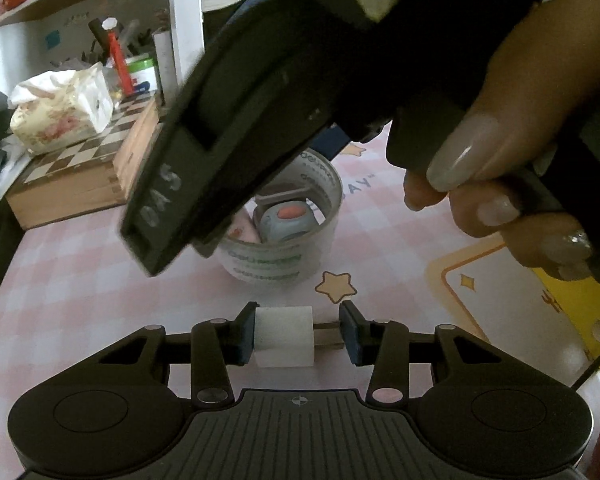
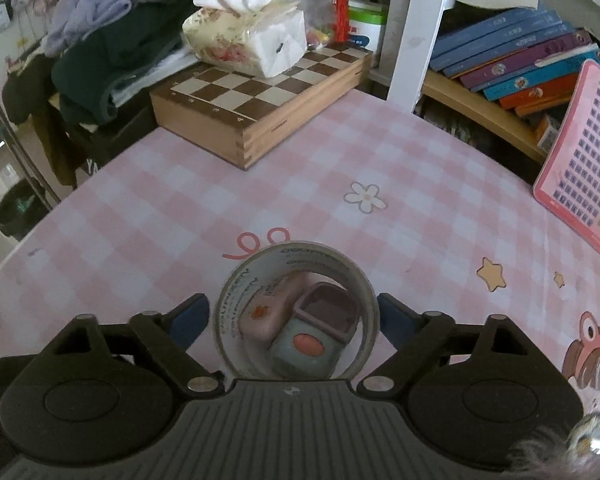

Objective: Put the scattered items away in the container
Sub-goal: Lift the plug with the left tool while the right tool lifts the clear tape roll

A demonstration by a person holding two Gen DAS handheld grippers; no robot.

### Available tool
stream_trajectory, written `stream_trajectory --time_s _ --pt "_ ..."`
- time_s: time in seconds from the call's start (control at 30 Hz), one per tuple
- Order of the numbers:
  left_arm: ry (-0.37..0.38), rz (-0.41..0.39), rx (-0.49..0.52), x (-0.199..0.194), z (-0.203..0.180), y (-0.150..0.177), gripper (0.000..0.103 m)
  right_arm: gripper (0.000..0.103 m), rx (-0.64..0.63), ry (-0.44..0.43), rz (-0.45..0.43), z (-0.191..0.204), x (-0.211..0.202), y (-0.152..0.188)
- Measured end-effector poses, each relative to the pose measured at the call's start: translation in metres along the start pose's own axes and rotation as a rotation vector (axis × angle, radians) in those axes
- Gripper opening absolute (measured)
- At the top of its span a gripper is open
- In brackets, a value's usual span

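A white cube (image 1: pixel 283 336) lies on the pink checked tablecloth between the fingers of my left gripper (image 1: pixel 298 336). The left pad touches it and a gap shows at the right pad. Beyond it stands the container (image 1: pixel 268 268), a white ring with green print. It holds a pink item (image 2: pixel 260 316) and a grey-blue item with an orange button (image 2: pixel 306 346). My right gripper (image 2: pixel 294 316) hangs open over the container (image 2: pixel 236 292), one finger on each side of the rim. In the left wrist view its black body (image 1: pixel 240 120) and the person's hand (image 1: pixel 500 152) hide the container's back.
A wooden chessboard box (image 2: pixel 260 112) with a tissue pack (image 2: pixel 248 36) on it stands at the table's back left. Books (image 2: pixel 520 52) fill a shelf behind a white post (image 2: pixel 420 32). A pink keypad board (image 2: pixel 584 156) leans at the right. A yellow board (image 1: pixel 572 300) lies near the hand.
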State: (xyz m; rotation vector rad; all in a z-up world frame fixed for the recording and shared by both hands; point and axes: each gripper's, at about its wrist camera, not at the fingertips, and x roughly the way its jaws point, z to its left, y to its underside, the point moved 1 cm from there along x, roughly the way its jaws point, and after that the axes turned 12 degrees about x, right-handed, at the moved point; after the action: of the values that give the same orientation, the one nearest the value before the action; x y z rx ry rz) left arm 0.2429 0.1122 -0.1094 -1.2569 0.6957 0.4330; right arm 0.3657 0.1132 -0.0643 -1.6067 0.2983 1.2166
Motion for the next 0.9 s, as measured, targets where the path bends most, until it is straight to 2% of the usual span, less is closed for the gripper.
stream_trajectory --time_s 0.03,0.17,0.4,0.63,0.9 --pt "0.000 0.001 -0.001 -0.001 0.000 0.001 0.042 0.083 -0.002 0.005 0.000 0.000 0.001 0.000" --pt "0.001 -0.006 -0.007 -0.005 0.004 -0.002 0.042 0.083 -0.005 0.003 -0.011 -0.001 -0.002 0.001" --pt "-0.002 -0.022 0.003 -0.018 0.000 -0.004 0.042 0.083 0.027 -0.017 -0.092 -0.005 -0.027 -0.003" --pt "-0.011 -0.050 0.011 -0.041 -0.004 -0.004 0.042 0.083 0.085 -0.028 -0.163 -0.015 -0.064 -0.003" --pt "-0.036 -0.075 0.017 -0.056 0.010 -0.004 0.042 0.083 0.139 -0.017 -0.224 -0.029 -0.113 0.014"
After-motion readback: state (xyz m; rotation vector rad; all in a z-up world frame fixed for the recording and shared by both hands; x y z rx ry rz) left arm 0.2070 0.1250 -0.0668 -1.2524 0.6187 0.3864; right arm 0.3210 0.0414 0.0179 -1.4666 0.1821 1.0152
